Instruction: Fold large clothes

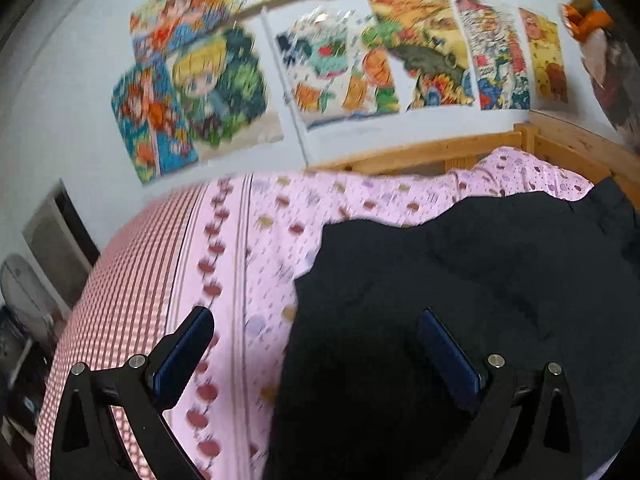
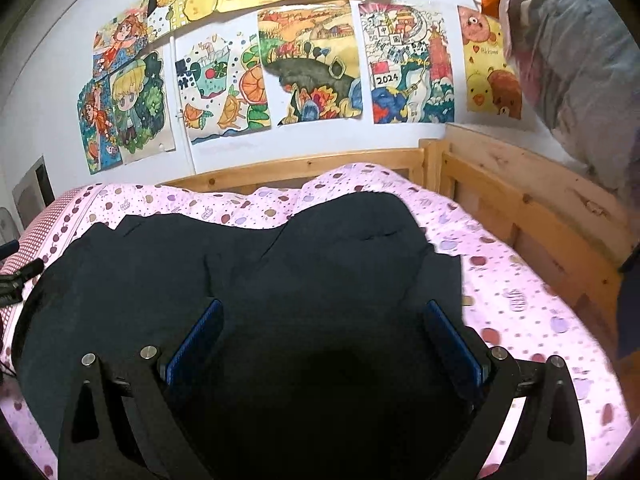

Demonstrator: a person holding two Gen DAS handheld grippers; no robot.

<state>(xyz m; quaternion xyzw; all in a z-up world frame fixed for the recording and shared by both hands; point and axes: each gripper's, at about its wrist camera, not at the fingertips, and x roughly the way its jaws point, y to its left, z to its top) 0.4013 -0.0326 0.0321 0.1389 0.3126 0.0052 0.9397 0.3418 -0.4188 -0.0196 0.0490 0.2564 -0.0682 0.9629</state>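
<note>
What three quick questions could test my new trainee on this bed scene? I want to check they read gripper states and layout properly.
1. True or false: the right gripper is shut on the dark garment.
2. What does the dark garment lie on: (a) bare wooden slats, (b) the pink patterned sheet, (c) the floor?
3. In the left wrist view, on which side of the left gripper does the garment lie?

Key: 1. False; its jaws stand open. 2. b. 3. The right side; its left finger is over sheet.
</note>
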